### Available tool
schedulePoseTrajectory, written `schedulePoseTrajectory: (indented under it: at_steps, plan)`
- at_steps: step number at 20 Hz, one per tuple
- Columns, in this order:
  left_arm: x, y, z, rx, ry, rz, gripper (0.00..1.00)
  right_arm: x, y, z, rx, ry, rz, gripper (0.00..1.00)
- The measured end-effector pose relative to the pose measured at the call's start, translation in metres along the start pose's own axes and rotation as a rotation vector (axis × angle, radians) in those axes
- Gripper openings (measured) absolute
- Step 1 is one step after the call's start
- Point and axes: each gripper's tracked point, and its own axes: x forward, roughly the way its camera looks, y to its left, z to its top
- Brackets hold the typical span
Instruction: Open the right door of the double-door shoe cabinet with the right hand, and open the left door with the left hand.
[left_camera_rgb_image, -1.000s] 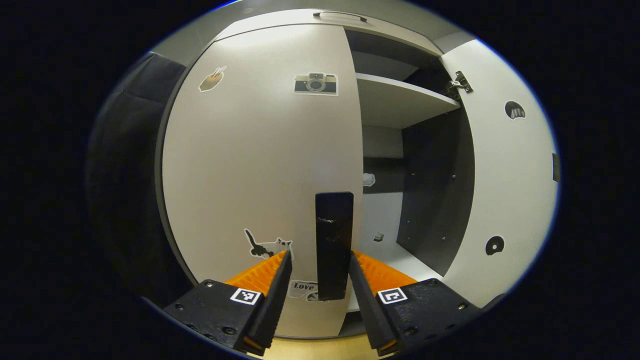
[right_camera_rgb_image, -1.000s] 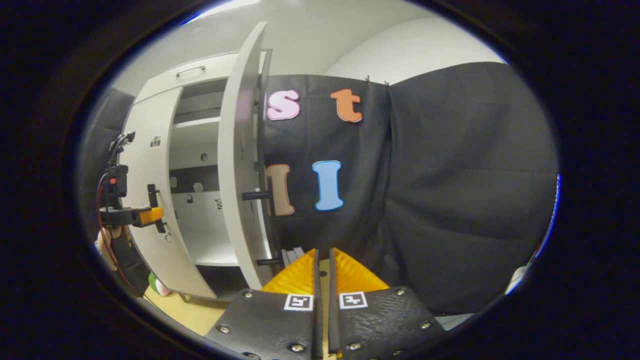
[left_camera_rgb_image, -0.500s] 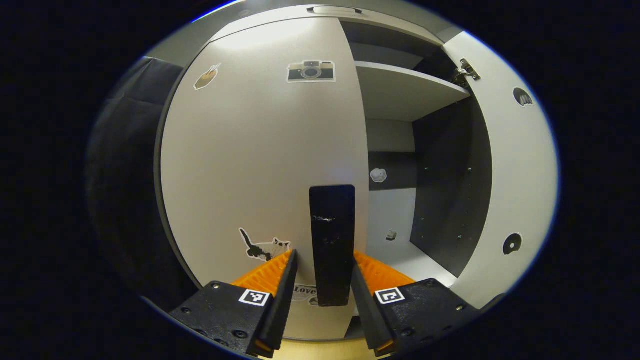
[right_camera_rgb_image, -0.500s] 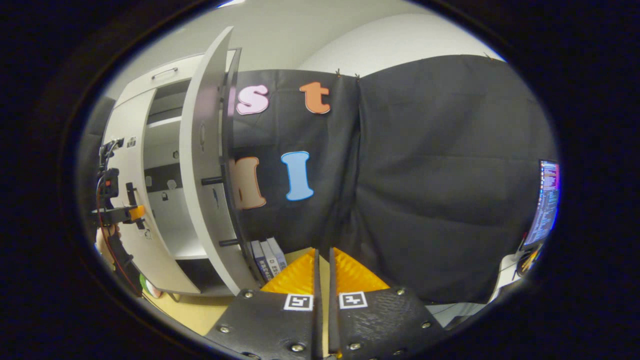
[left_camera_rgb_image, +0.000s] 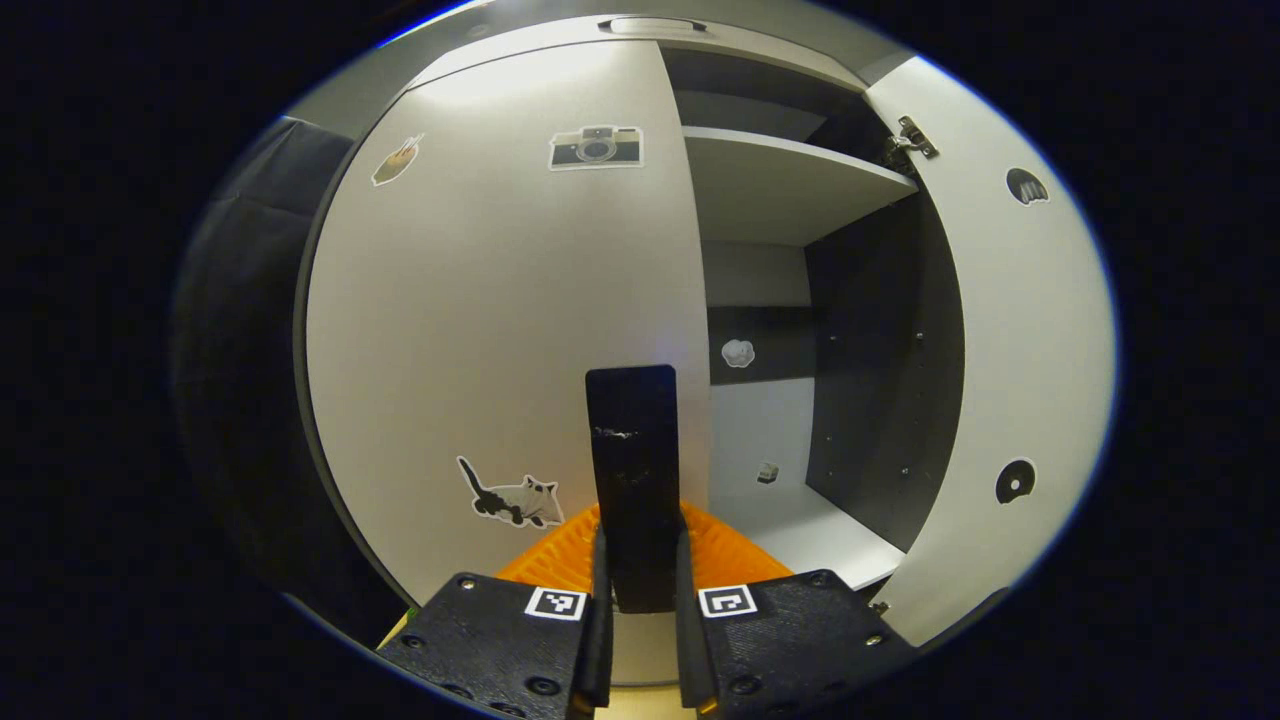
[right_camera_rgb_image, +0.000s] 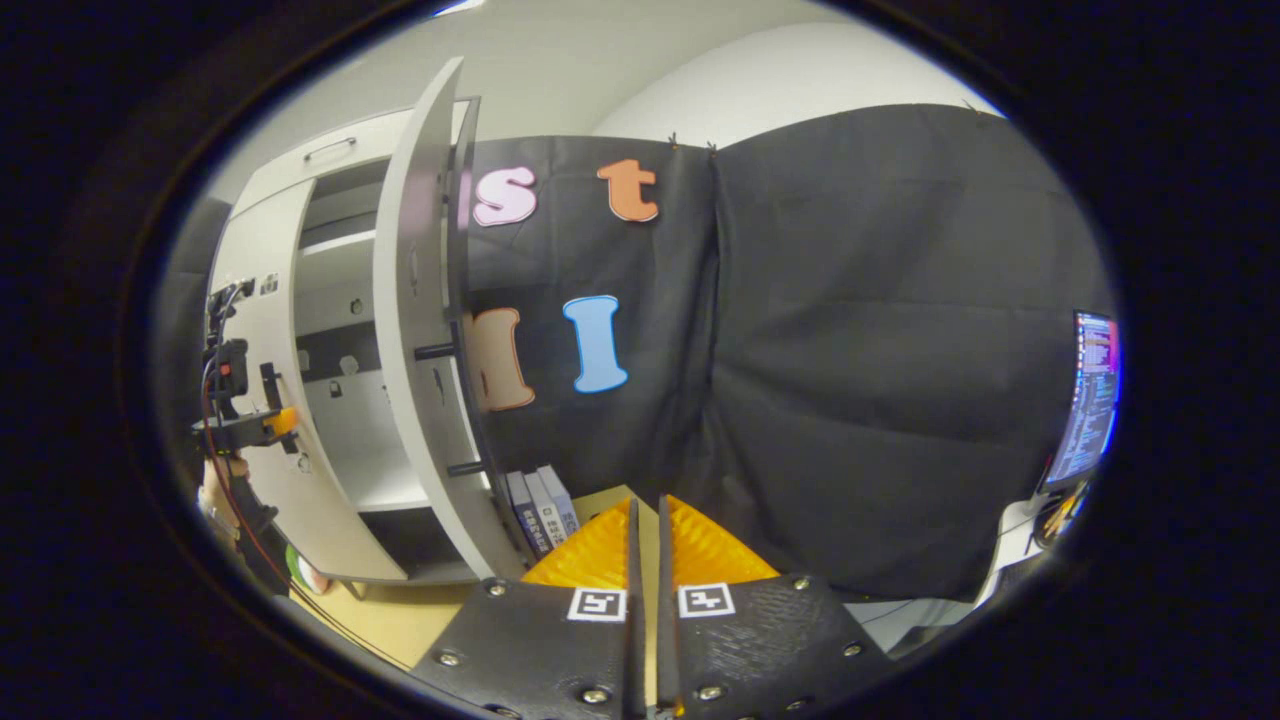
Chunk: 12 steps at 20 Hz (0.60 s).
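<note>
The left gripper (left_camera_rgb_image: 638, 640) has both fingers closed on the black handle (left_camera_rgb_image: 632, 480) of the left door (left_camera_rgb_image: 480, 320), directly ahead. To its right the right door (left_camera_rgb_image: 1010, 340) stands wide open, showing a shelf (left_camera_rgb_image: 790, 190). The right gripper (right_camera_rgb_image: 645, 610) is closed on nothing, with the cabinet to its left.

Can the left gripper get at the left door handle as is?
Probably yes. The left gripper already has its fingers on either side of the handle, seemingly pressed against it. Nothing sits between them, and the left door looks shut, with the right door swung wide.
</note>
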Motion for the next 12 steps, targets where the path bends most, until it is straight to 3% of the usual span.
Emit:
schedulePoseTrajectory:
  at_steps: [3, 12]
  plan:
    - [-0.002, 0.000, -0.001, 0.015, 0.018, -0.006, 0.19, -0.005, 0.002, 0.000, -0.026, 0.009, 0.010, 0.05]
    - [-0.039, 0.002, -0.006, -0.019, 0.059, -0.081, 0.18, -0.007, 0.024, -0.001, -0.044, 0.021, 0.079, 0.05]
